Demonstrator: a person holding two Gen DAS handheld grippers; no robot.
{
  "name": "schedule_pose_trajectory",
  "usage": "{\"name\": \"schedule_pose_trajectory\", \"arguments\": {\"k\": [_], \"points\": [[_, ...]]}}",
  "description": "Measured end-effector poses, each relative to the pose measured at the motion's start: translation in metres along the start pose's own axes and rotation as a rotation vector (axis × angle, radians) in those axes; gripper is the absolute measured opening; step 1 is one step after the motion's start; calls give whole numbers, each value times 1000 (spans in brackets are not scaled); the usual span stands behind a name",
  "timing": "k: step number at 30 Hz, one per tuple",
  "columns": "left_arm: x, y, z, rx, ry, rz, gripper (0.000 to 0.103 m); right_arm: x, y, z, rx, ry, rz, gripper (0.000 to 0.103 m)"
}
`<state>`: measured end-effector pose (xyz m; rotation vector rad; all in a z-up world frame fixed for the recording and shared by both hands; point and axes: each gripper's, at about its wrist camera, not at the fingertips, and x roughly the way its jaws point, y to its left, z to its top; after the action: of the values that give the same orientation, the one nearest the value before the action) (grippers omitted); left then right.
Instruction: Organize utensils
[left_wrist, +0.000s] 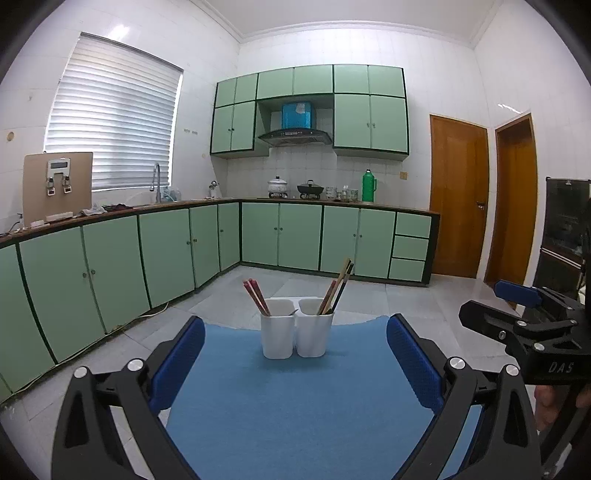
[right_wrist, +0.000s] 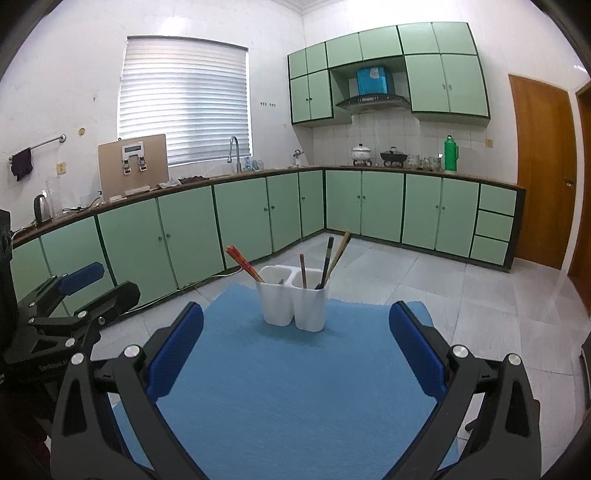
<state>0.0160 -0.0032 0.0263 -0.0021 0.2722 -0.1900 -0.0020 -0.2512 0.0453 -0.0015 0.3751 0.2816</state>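
I see both claws spread wide with nothing between their blue pads: my left claw and my right claw each hover low over the blue mat on the tabletop, well short of the holder. The white two-cup utensil holder stands upright near the mat's far edge. Red chopsticks lean left out of its left cup; darker and tan chopsticks lean right from the right cup. A small metal tip, possibly a spoon, pokes over the divider. Green cabinets line the wall behind
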Motion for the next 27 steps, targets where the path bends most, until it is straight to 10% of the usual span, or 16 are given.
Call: {"name": "schedule_pose_trajectory", "arguments": {"k": [27], "points": [[-4, 0, -1, -10, -10, 12, 97, -6, 9, 1, -7, -9, 0, 98]]}}
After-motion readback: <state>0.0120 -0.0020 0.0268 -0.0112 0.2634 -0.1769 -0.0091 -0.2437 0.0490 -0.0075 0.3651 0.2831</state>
